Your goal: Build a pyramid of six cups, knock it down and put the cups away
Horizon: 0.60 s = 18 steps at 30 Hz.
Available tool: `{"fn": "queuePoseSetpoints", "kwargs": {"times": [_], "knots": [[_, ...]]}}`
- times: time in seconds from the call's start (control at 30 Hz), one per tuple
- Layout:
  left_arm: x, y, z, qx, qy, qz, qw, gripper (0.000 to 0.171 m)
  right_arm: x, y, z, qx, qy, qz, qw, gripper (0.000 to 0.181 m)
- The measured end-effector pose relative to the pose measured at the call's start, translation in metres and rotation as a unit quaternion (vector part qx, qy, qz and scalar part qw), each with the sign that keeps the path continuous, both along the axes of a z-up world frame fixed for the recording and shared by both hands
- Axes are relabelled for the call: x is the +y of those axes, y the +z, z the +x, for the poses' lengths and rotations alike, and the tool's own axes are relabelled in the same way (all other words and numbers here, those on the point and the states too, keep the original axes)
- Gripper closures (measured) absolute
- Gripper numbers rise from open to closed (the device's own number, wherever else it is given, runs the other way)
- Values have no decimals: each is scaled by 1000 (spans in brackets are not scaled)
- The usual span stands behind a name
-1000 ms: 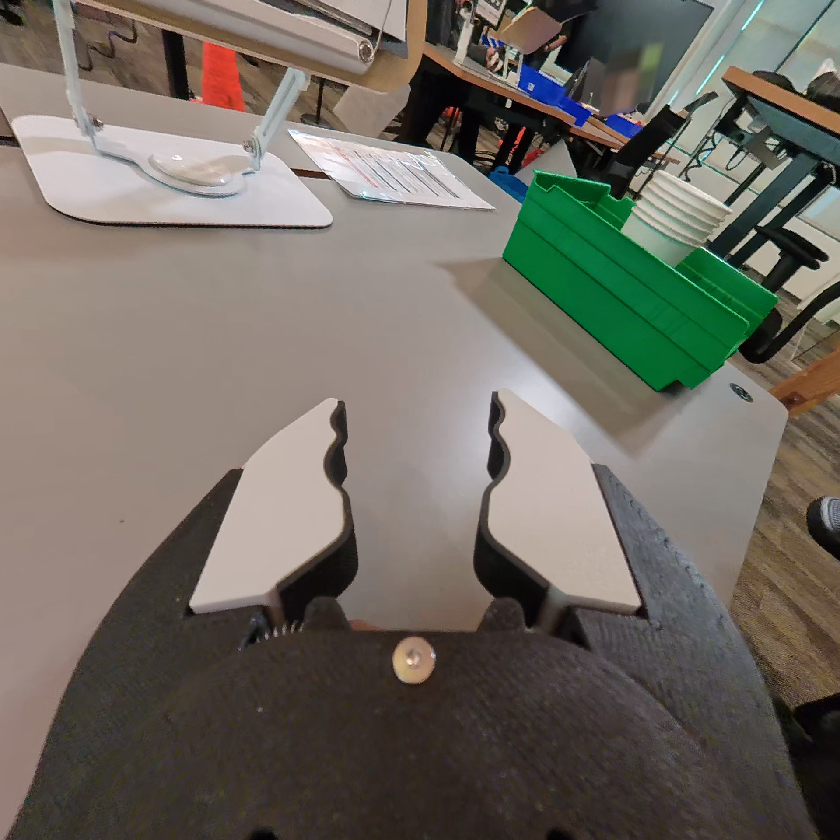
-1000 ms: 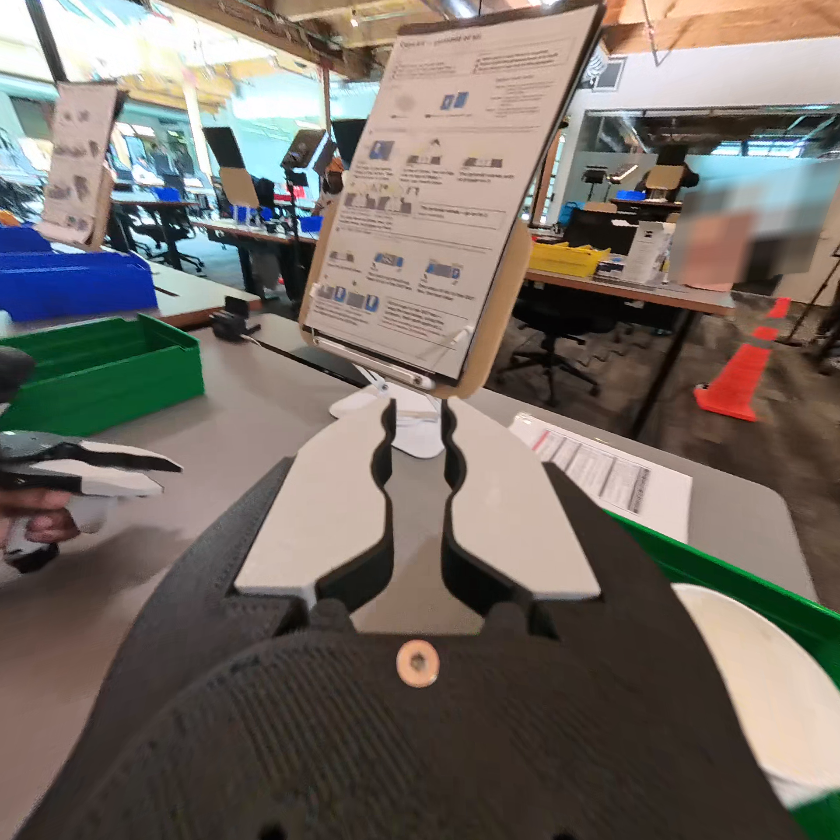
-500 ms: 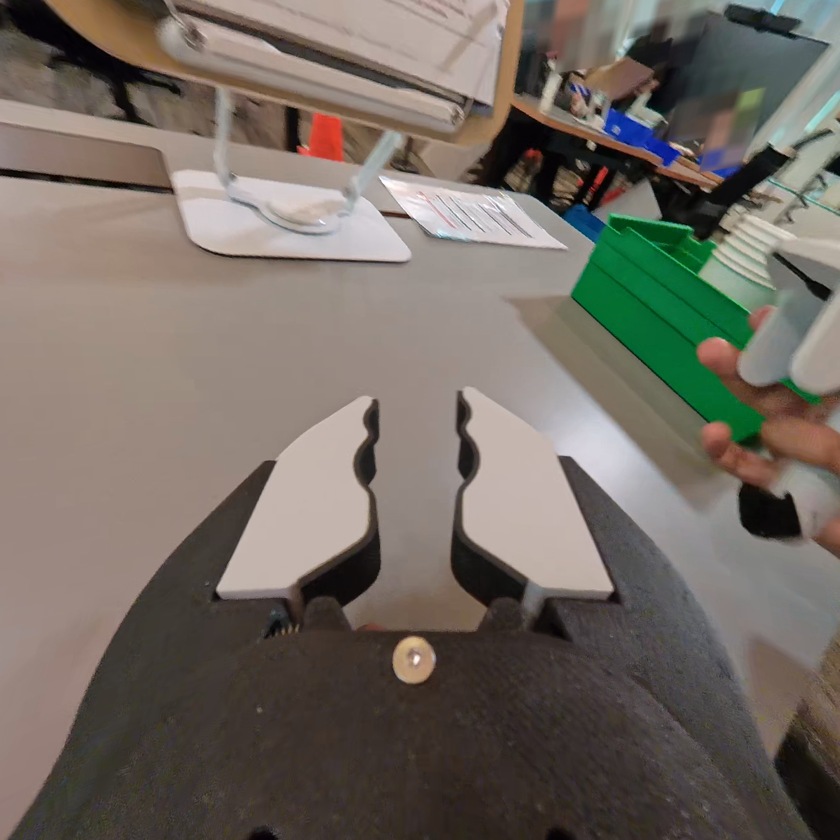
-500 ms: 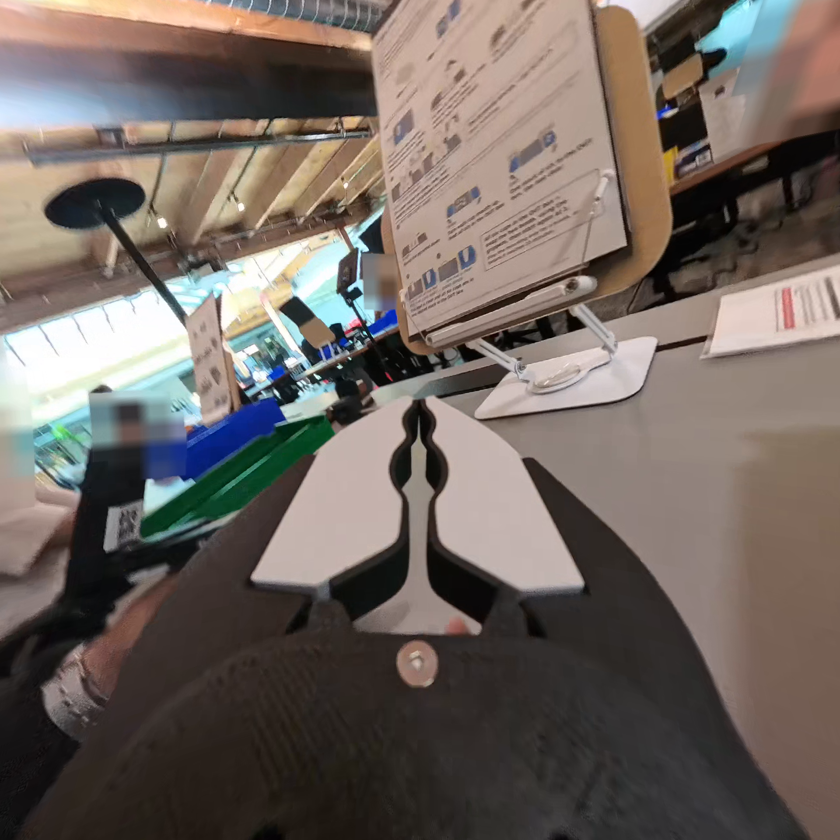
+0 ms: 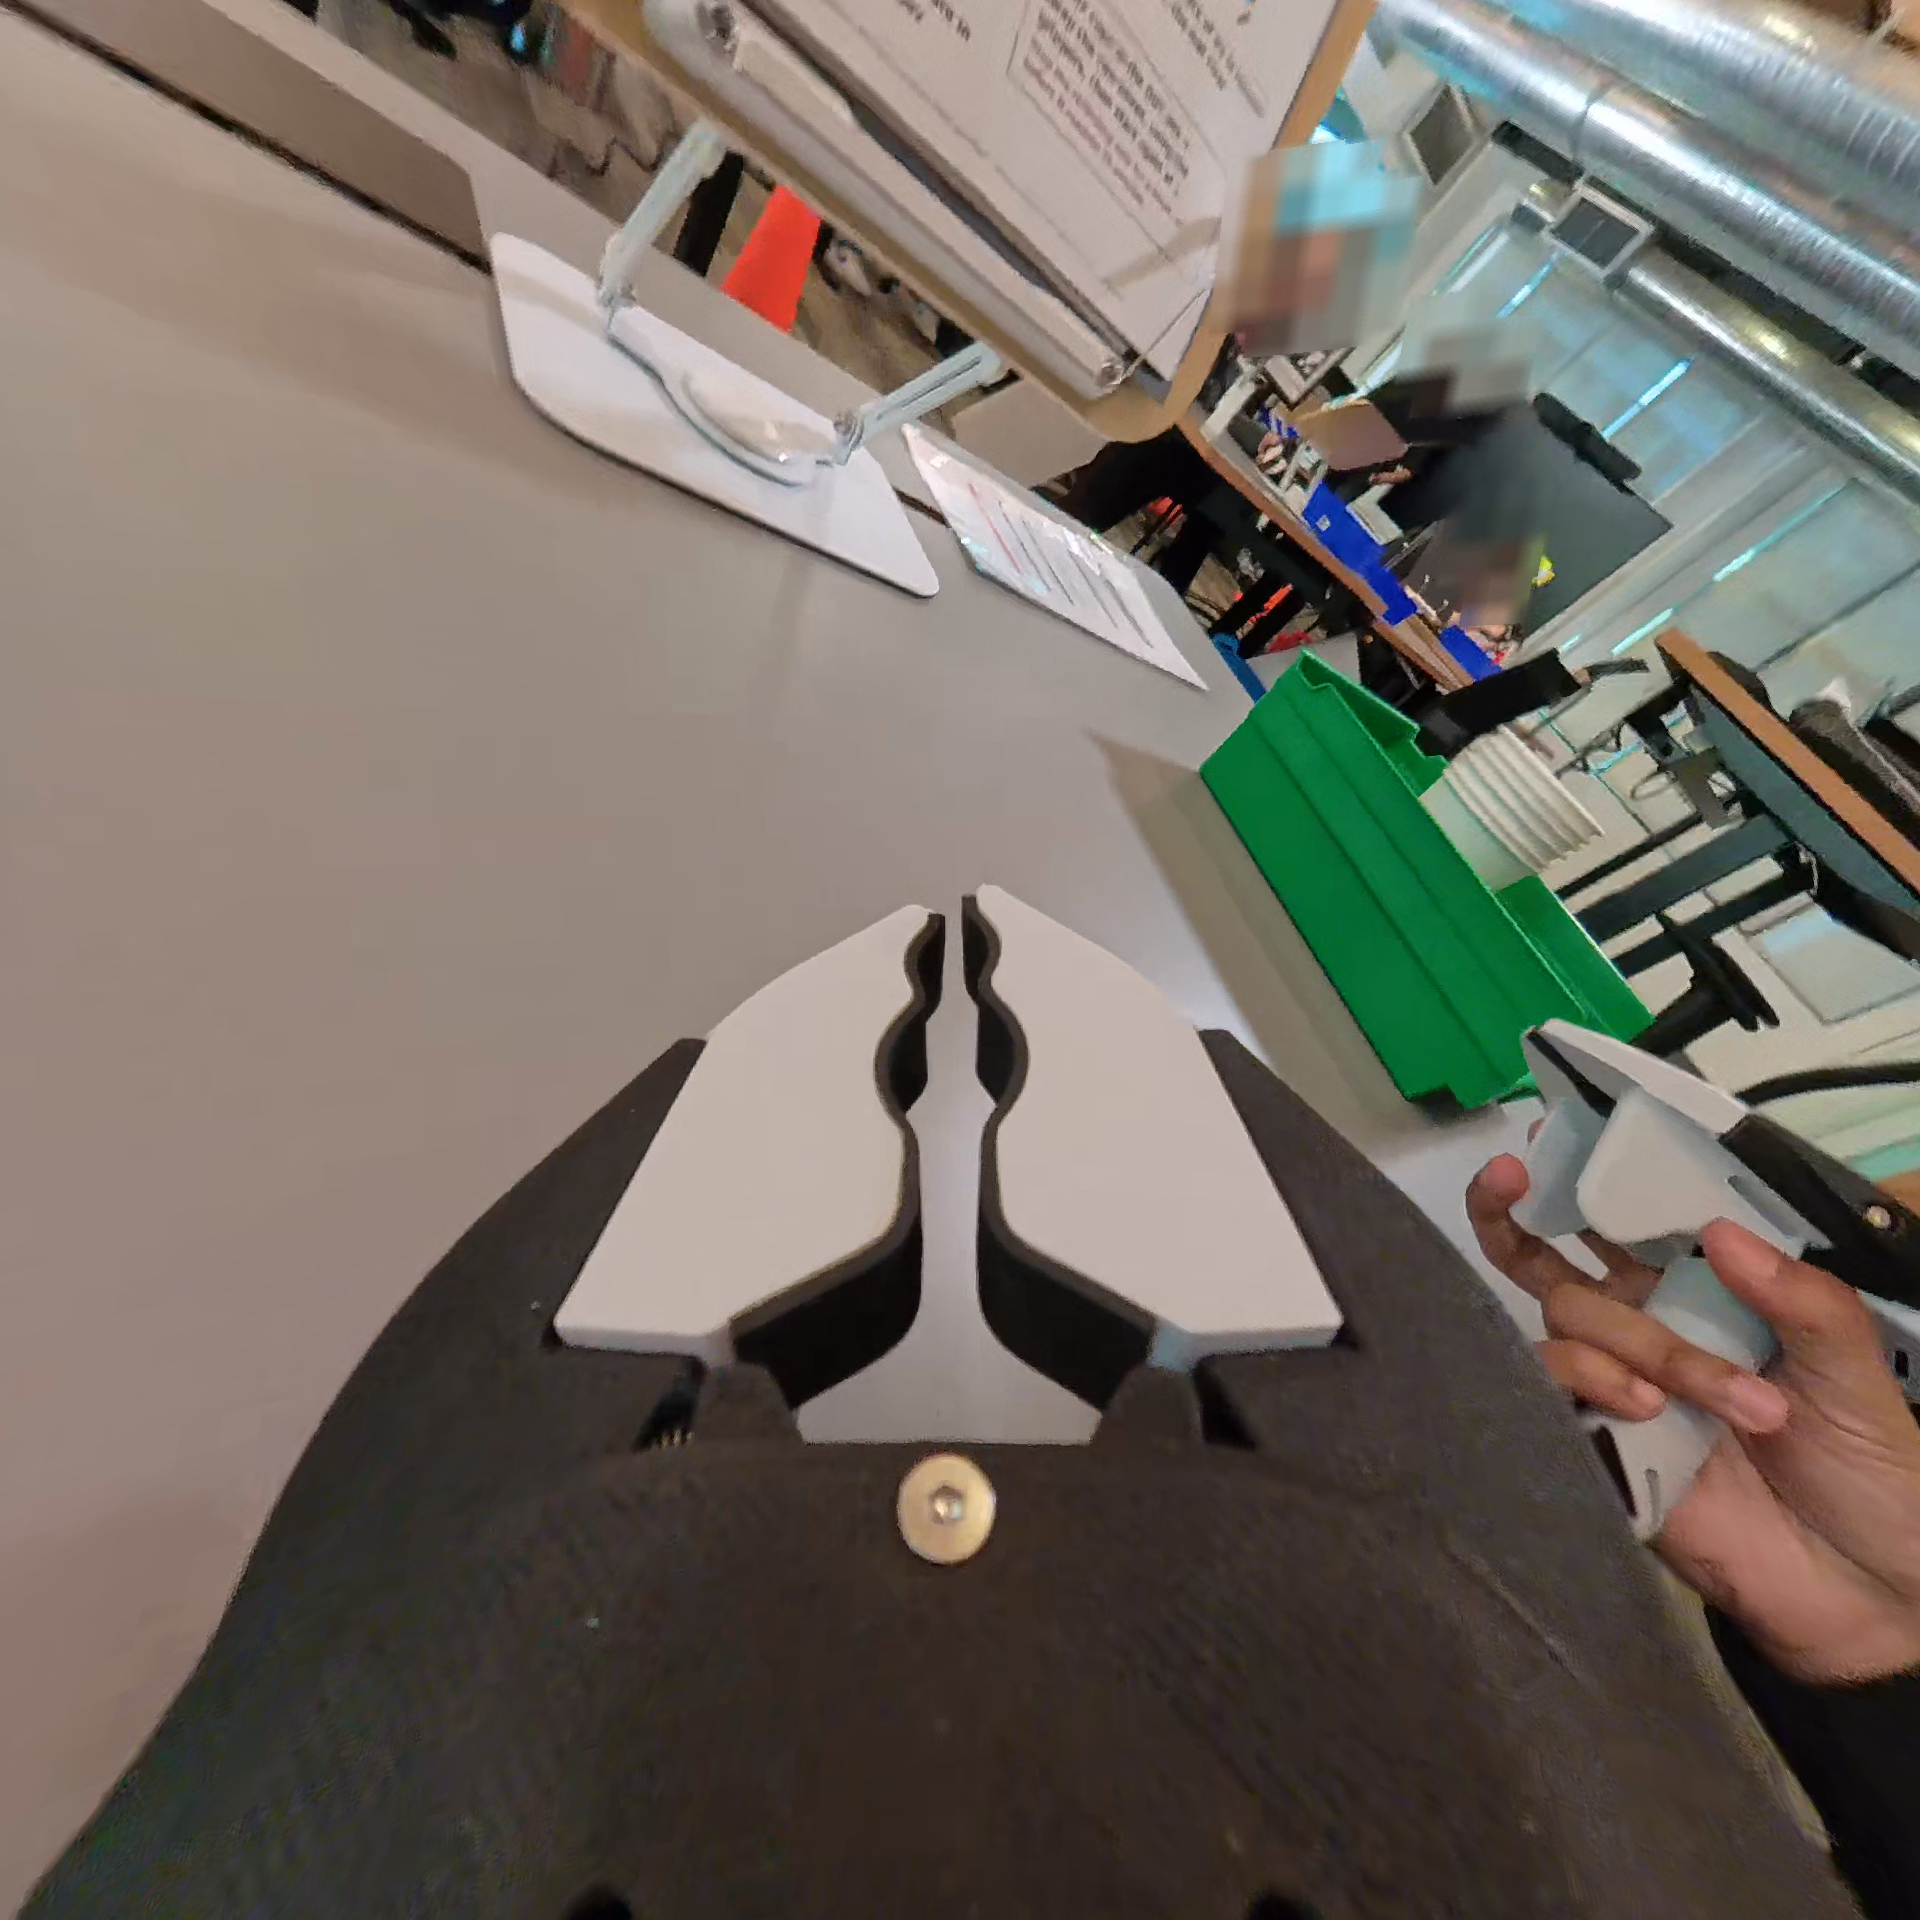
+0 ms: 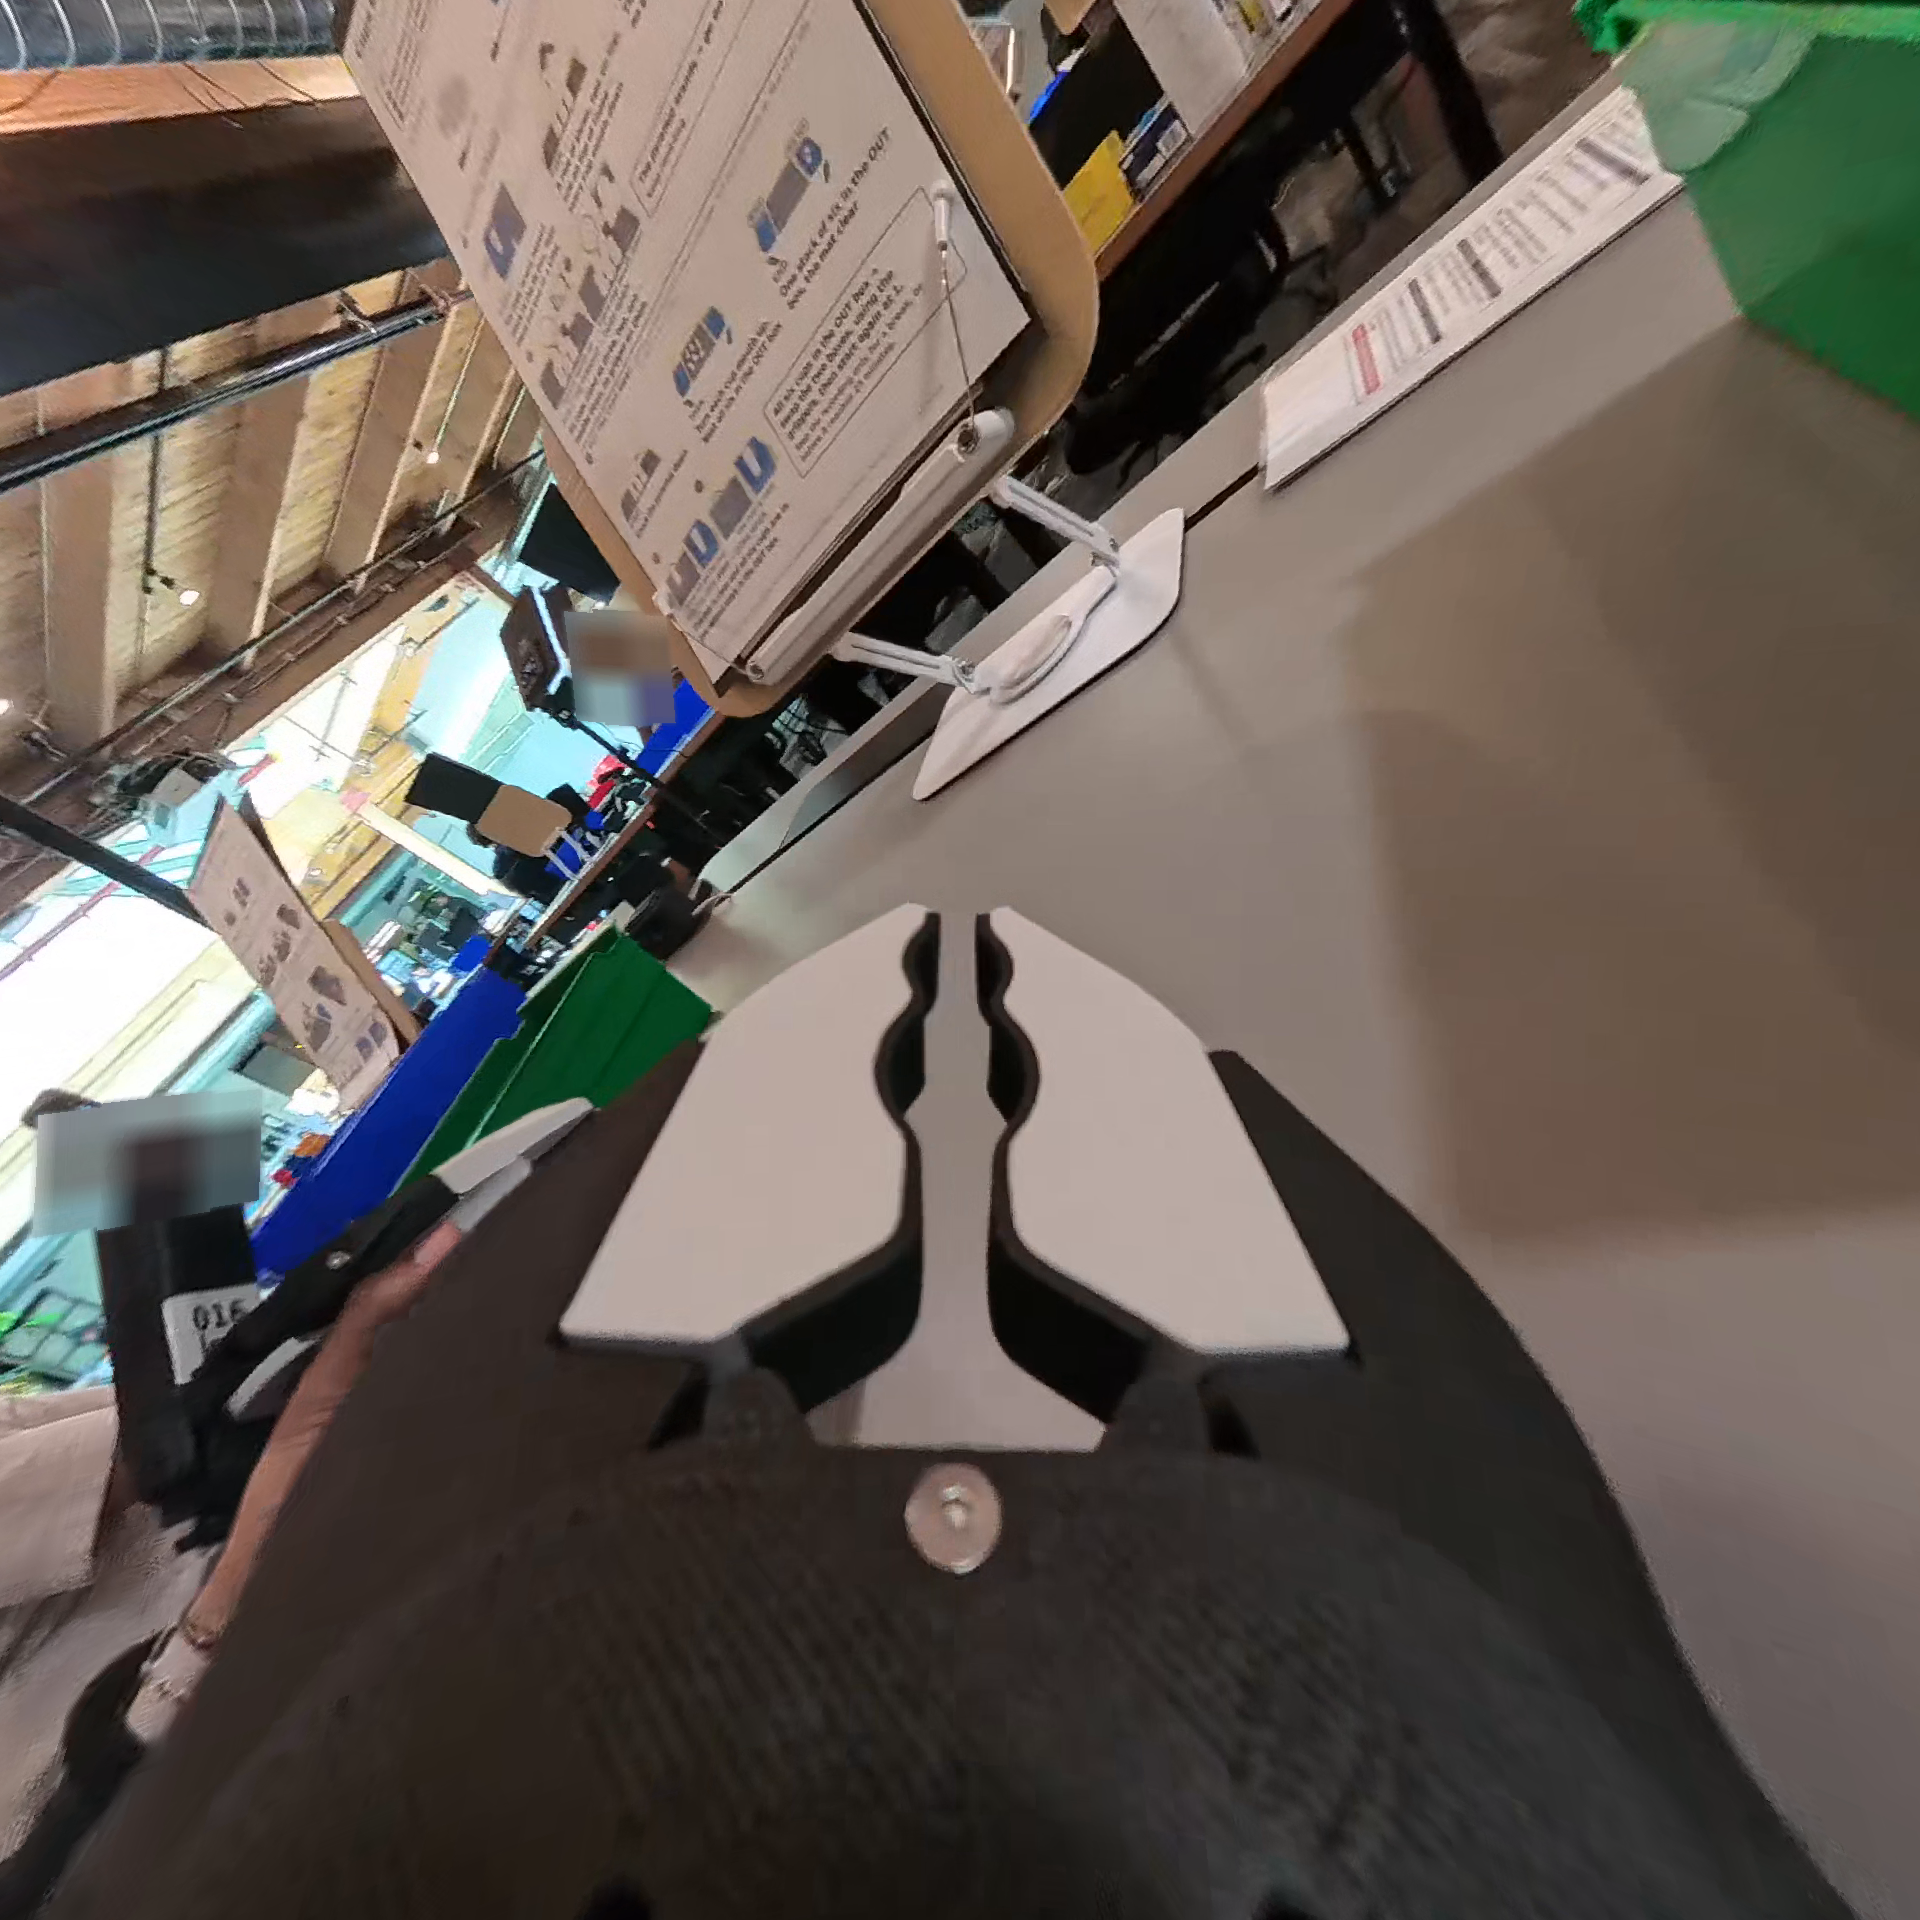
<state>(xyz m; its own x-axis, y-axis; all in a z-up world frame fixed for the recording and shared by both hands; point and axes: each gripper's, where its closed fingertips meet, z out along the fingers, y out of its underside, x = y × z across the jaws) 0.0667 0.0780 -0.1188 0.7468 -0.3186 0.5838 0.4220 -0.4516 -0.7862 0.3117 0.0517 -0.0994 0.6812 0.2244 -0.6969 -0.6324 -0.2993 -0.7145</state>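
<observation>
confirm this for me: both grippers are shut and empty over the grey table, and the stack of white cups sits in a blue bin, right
Not quite. The left wrist view shows the stack of white cups in a green bin, not a blue one. The rest holds: the left gripper and right gripper are shut and empty over the grey table.

left gripper (image 5: 954, 920): I see jaws nearly closed, empty, above grey table (image 5: 416, 779) | right gripper (image 6: 956, 920): same, narrow slit, empty, green bin (image 5: 1382, 894) nearest
</observation>
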Motion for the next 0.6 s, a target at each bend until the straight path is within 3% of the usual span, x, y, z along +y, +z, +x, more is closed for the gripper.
{"fn": "queuePoseSetpoints", "kwargs": {"times": [0.1,0.17,0.23,0.3,0.37,0.47,0.53,0.6], "knots": [[0,-3,7,72,-56,7,996,155,0,1,-10,-25,41,-22,999,157],[4,-13,-5,127,-31,5,991,151,-6,8,-20,-61,85,-21,994,136],[8,-13,-9,129,-12,9,992,147,-11,19,-19,-104,111,-6,988,124],[8,-12,-4,116,-30,6,993,144,-12,28,-1,-196,117,33,973,113],[7,-17,1,129,-46,-4,991,141,-5,26,46,-325,57,59,942,112],[12,-18,4,148,-45,0,988,139,0,30,146,-452,-111,80,881,122],[15,-17,11,152,-53,6,987,139,-3,34,202,-467,-200,82,858,122],[18,-19,20,157,-71,8,985,139,-4,25,244,-449,-232,55,861,111]]}}
